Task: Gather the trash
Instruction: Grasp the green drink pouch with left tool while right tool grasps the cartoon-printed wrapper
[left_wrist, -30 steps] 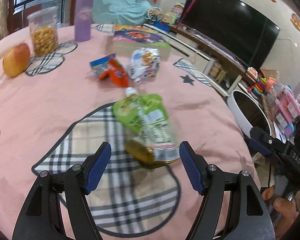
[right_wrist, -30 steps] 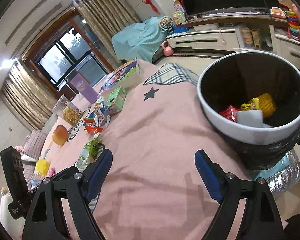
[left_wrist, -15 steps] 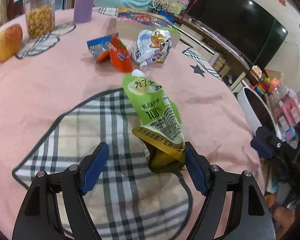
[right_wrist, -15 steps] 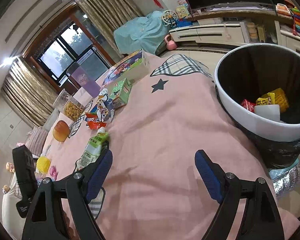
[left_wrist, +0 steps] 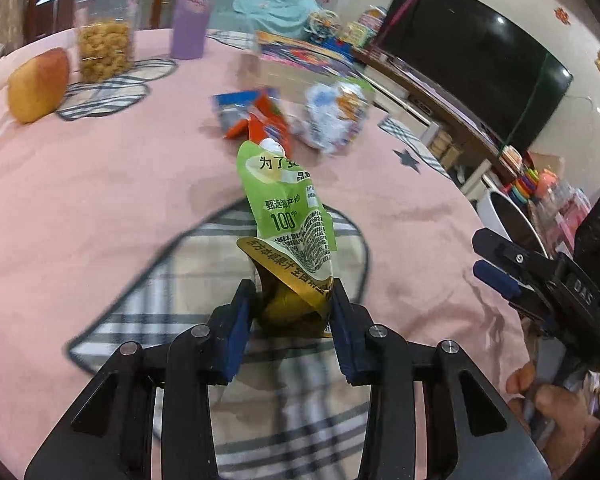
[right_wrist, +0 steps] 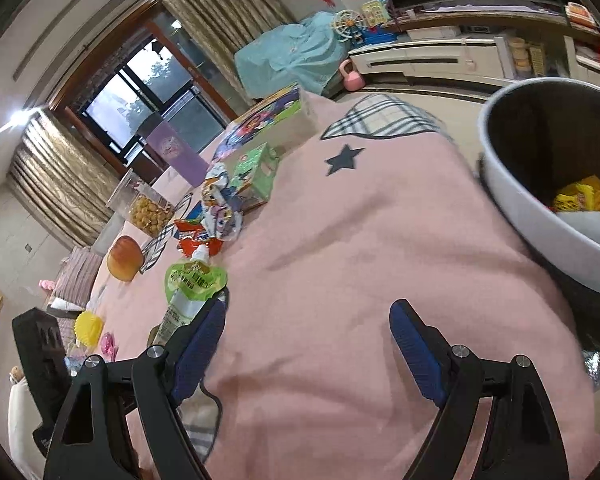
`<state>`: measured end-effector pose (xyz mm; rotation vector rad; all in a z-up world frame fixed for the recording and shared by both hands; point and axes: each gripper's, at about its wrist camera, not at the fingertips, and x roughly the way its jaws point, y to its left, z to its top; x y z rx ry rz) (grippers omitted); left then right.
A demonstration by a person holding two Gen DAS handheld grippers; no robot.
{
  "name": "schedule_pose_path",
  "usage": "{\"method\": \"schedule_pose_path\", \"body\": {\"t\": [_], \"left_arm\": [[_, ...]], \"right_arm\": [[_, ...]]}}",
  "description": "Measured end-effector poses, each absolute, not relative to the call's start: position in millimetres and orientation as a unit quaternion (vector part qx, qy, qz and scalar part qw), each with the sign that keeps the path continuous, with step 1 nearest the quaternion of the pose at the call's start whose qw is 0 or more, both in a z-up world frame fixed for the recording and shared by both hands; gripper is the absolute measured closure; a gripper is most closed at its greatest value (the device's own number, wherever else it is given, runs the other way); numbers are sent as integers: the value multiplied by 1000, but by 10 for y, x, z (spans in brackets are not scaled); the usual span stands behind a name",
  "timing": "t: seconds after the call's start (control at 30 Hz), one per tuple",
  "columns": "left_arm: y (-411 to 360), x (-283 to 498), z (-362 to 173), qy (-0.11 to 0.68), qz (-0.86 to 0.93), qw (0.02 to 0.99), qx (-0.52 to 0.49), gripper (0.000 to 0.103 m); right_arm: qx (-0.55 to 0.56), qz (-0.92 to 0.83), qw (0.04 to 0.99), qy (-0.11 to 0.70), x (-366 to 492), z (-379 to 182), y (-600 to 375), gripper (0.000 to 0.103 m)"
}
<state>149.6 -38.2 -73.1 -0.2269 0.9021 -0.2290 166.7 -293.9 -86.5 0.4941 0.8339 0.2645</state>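
Note:
A green juice pouch (left_wrist: 286, 204) with a white cap and a gold bottom lies on the plaid patch of the pink tablecloth (left_wrist: 112, 200). My left gripper (left_wrist: 292, 308) is closing, and its blue pads press the pouch's crumpled gold bottom from both sides. The right wrist view shows the same pouch (right_wrist: 192, 284) at the left. An orange and blue wrapper (left_wrist: 260, 120) and a white crumpled wrapper (left_wrist: 336, 120) lie beyond it. My right gripper (right_wrist: 308, 340) hangs open over bare cloth with nothing between its fingers. The white-rimmed bin (right_wrist: 540, 232), holding yellow trash, stands off the table's right edge.
Farther back on the table are a round orange fruit (left_wrist: 38, 86), a clear jar of snacks (left_wrist: 104, 52), a purple cup (left_wrist: 190, 24) and a colourful box (left_wrist: 304, 52). A green carton (right_wrist: 256, 172) stands beside the wrappers. A television (left_wrist: 472, 64) and toy shelves line the right wall.
My left gripper moved in on the pouch and its jaws narrowed from wide apart to pressing the gold bottom. The right gripper drifted left, so the bin slid toward the right edge.

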Motion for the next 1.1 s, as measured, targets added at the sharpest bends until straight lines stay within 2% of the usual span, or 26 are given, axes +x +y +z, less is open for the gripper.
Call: {"method": "schedule_pose_path", "body": {"t": [0.47,0.53,0.6,0.83,0.93,0.97,1.0,1.03,1.07,1.1], "left_arm": [[205,1590,-802,433,-66,889,-136,65],[220,1598,-803,433,-64,889,-136,58],[231,1597,-790,431,-57,891,-133,40],[277,1644,-784,430,-49,892,-132,37],[265,1685,-789,430,-45,892,-131,37],[256,1701,-789,429,-44,893,-131,37],[246,1720,-789,429,-43,893,-130,37],[240,1735,-789,429,-41,893,-130,37],[231,1746,-788,428,-43,893,-130,43],[220,1753,-787,426,-48,894,-131,59]], "right_arm": [[217,163,877,397,2161,-823,-2347,17],[212,166,879,394,2262,-802,-2257,18],[205,167,882,390,2347,-794,-2200,18],[199,161,882,395,2675,-843,-2042,27],[202,158,878,404,2781,-904,-2018,38],[203,157,876,408,2802,-926,-2017,50],[202,157,875,411,2809,-934,-2017,66],[203,161,873,413,2800,-940,-2022,74],[203,167,872,413,2773,-937,-2034,77],[203,172,872,411,2748,-920,-2029,77]]}}
